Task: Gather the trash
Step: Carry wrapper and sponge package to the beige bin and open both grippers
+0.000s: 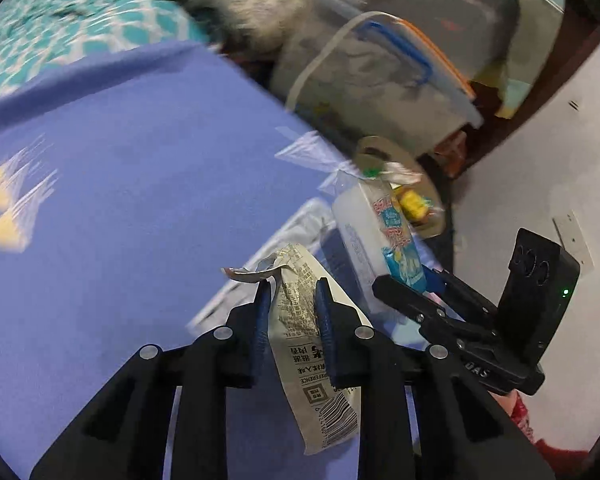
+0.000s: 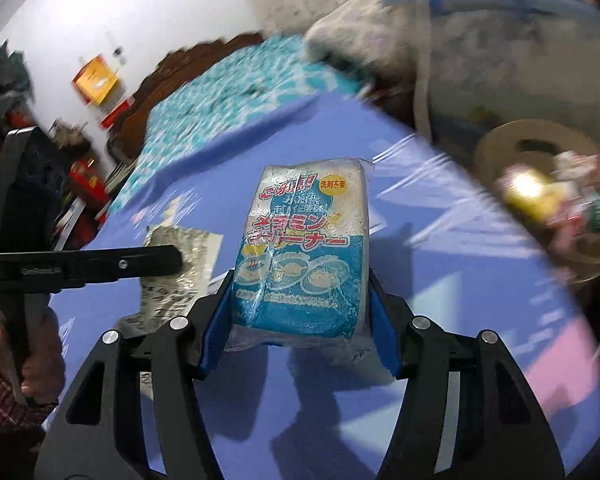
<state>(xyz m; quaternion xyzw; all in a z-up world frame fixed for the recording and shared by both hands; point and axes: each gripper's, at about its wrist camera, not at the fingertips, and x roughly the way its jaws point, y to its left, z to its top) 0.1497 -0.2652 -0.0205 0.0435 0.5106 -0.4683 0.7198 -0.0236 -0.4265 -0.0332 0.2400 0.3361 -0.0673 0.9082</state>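
Observation:
In the left wrist view my left gripper [image 1: 292, 296] is shut on a crumpled beige wrapper [image 1: 304, 344] with a barcode, which hangs above the blue sheet. To its right my right gripper [image 1: 412, 292] carries a white sponge pack [image 1: 364, 232] with a blue label. In the right wrist view my right gripper [image 2: 300, 320] is shut on the sponge pack [image 2: 300, 248], its blue pads on both sides. The left gripper's finger [image 2: 140, 264] and the beige wrapper [image 2: 180, 276] are at the left, held by a person's hand [image 2: 40, 356]. A round tan container [image 2: 500, 140] with several wrappers is at the right.
A blue sheet [image 1: 120, 200] covers the surface, with clear plastic scraps [image 1: 304, 152] on it. Behind it lie a teal patterned blanket [image 1: 60, 20] and clear storage boxes [image 1: 380, 80] with blue handles. The tan container [image 1: 428, 176] is at the sheet's edge by a white wall [image 1: 540, 180].

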